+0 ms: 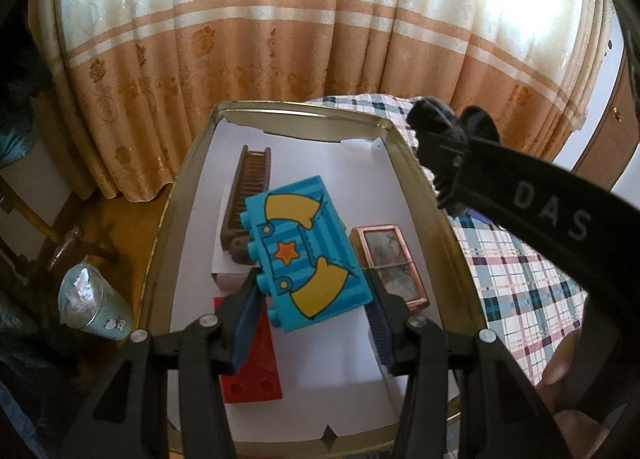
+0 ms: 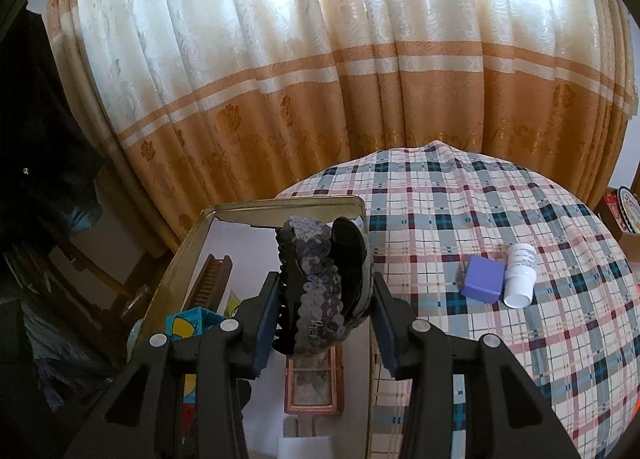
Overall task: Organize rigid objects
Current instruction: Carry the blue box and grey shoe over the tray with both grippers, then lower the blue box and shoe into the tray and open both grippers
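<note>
My left gripper (image 1: 316,291) is shut on a turquoise toy brick (image 1: 304,255) printed with yellow shapes and an orange star, held tilted above the open gold tin (image 1: 404,155). In the tin lie a brown comb (image 1: 250,195), a red flat brick (image 1: 250,363) and a rose-gold case (image 1: 390,263). My right gripper (image 2: 326,299) is shut on a black sequined hair claw (image 2: 324,283), over the tin's (image 2: 288,205) right part. In the left wrist view that claw (image 1: 438,131) and the right gripper's arm reach in from the right. The turquoise brick (image 2: 192,323) shows at lower left in the right wrist view.
The tin rests at the left edge of a plaid-covered surface (image 2: 500,219). A purple cube (image 2: 482,277) and a white bottle (image 2: 520,275) lie on the cloth to the right. A cup (image 1: 92,303) stands on the floor left of the tin. Curtains (image 1: 280,39) hang behind.
</note>
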{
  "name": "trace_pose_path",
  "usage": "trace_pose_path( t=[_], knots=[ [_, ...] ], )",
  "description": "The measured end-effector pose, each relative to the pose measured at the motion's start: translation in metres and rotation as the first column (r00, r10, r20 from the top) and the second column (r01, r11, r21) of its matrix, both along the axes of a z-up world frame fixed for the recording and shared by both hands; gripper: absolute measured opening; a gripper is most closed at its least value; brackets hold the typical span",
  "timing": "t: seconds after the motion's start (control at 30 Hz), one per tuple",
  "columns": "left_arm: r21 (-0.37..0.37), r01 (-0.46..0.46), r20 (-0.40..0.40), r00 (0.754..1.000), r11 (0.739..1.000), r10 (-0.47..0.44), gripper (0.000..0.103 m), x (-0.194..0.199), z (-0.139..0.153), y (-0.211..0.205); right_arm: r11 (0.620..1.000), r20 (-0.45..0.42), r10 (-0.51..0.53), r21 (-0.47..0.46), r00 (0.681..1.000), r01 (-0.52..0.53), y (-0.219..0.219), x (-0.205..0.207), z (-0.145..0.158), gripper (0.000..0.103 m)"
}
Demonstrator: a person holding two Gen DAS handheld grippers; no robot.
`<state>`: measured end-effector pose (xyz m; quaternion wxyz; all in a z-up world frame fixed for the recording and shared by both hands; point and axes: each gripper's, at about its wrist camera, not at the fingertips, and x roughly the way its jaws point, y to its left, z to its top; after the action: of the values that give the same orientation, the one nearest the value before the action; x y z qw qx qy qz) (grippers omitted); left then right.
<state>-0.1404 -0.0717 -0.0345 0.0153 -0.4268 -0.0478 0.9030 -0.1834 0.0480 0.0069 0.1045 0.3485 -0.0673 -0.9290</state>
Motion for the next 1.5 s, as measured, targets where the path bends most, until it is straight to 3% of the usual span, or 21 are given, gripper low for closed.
trace_pose_path(
  t=[0.13,0.23,0.67,0.73,0.8,0.83,0.87,0.9,1.0,1.13,1.5],
  knots=[
    [0.001,-0.008,0.011,1.000,1.000,0.008,0.048,-0.005,-0.003,-0.002,1.000,0.034,0.015,-0.002,0.999,-0.015,-0.005,-0.011,-0.007,0.046],
    [-0.002,-0.020,0.027,0.999,1.000,0.020,0.042,-0.007,-0.008,-0.004,1.000,0.062,0.022,-0.016,0.998,-0.021,-0.006,-0.017,-0.013,0.046],
    [-0.012,-0.023,0.032,0.999,1.000,0.024,0.042,-0.011,-0.010,-0.003,0.997,0.104,0.068,-0.044,0.992,-0.064,-0.012,-0.032,-0.023,0.046],
    [-0.011,-0.025,0.038,0.999,1.000,0.025,0.044,-0.011,-0.010,-0.003,0.994,0.108,0.087,-0.076,0.990,-0.079,-0.011,-0.032,-0.025,0.051],
    [-0.017,-0.034,0.051,0.998,0.999,0.035,0.064,-0.012,-0.009,-0.004,0.992,0.107,0.082,-0.099,0.991,-0.072,-0.007,-0.030,-0.024,0.065],
    [-0.025,-0.049,0.052,0.997,0.998,0.050,0.085,-0.012,-0.007,-0.005,0.992,0.094,0.079,-0.106,0.992,-0.069,-0.005,-0.027,-0.021,0.074],
    [-0.031,-0.063,0.042,0.997,0.998,0.064,0.097,-0.010,-0.004,-0.005,0.991,0.072,0.075,-0.114,0.995,-0.067,-0.002,-0.023,-0.018,0.076],
    [-0.031,-0.070,0.007,0.997,0.997,0.070,0.099,-0.006,0.001,-0.005,0.991,0.051,0.071,-0.118,0.996,-0.065,0.000,-0.019,-0.014,0.076],
    [-0.057,-0.061,-0.057,0.997,0.997,0.058,0.102,0.001,0.013,0.002,0.990,0.010,0.043,-0.135,0.999,-0.041,0.012,-0.008,-0.005,0.076],
    [-0.121,-0.057,-0.041,0.998,0.991,0.053,0.102,0.003,0.013,0.013,0.985,-0.019,-0.015,-0.171,1.000,0.011,0.031,0.006,0.000,0.076],
    [-0.106,-0.050,-0.050,0.998,0.993,0.045,0.102,0.018,0.015,0.024,0.978,-0.055,-0.140,-0.164,0.989,0.129,0.068,0.039,0.001,0.077]
  ],
)
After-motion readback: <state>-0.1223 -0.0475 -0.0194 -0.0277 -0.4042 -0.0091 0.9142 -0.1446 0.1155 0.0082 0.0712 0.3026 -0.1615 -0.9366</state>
